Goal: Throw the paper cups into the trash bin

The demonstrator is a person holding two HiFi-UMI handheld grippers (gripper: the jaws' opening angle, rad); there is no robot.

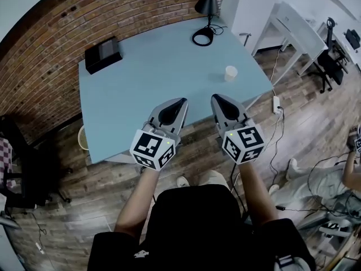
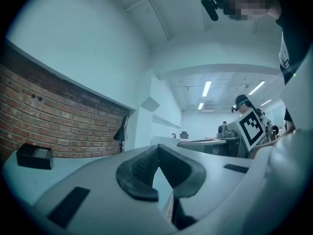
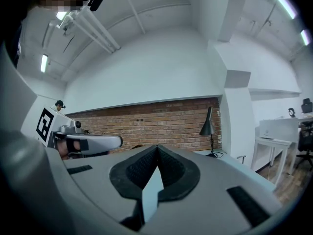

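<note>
One white paper cup (image 1: 230,73) stands upright on the right part of the light blue table (image 1: 152,72). Both grippers hover over the table's near edge, side by side and pointing level at the far side. My left gripper (image 1: 180,101) (image 2: 158,147) is shut, tips touching, nothing between them. My right gripper (image 1: 216,97) (image 3: 157,146) is shut too and holds nothing; the cup is a short way beyond it and to its right. Neither gripper view shows the cup. A pale basket-like bin (image 1: 83,137) peeks out under the table's left near corner.
A black box (image 1: 102,54) (image 2: 34,156) lies at the table's far left. A black desk lamp (image 1: 207,4) (image 3: 208,122) with a cable stands at the far edge. A brick wall runs behind. Cables, a power strip (image 1: 276,104) and another seated person (image 1: 316,179) are on the floor at right.
</note>
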